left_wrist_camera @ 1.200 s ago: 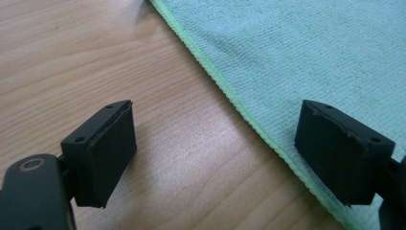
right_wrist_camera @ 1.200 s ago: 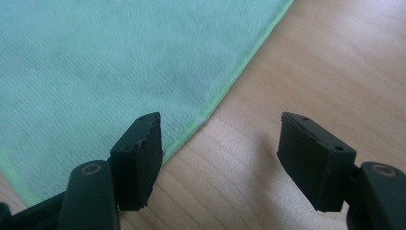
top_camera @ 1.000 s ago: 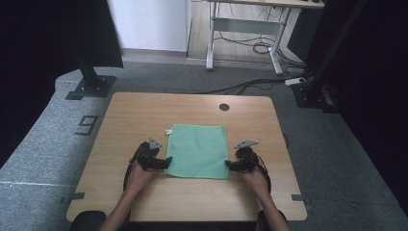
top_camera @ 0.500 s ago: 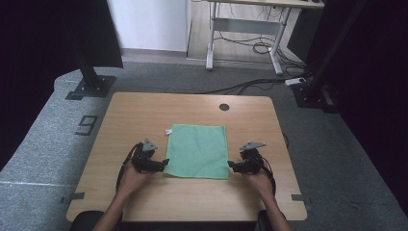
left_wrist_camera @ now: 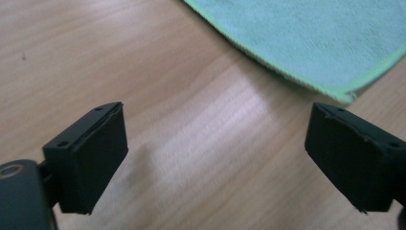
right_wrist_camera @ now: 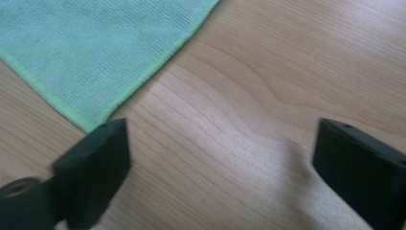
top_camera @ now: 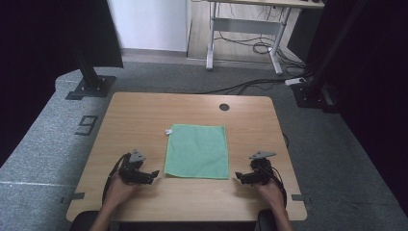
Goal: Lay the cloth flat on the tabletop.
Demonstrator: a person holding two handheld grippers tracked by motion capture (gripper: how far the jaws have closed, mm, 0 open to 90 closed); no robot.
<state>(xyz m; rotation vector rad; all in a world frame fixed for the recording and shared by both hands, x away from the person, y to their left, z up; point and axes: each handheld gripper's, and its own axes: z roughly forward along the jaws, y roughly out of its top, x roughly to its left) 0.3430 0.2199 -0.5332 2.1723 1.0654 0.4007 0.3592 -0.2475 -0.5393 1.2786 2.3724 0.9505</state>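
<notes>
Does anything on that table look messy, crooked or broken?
Nothing stands out. The square green microfibre cloth lies flat and fairly square on the wooden table, with a small white tag at its far left corner.

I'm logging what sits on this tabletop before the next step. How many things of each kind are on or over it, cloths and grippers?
Green cloth: 1, lying flat, with a small white tag at its far left corner.
Grippers: 2, the left gripper and the right gripper, both open with nothing between the jaws, each beside a near corner of the cloth.
Total: 3
</notes>
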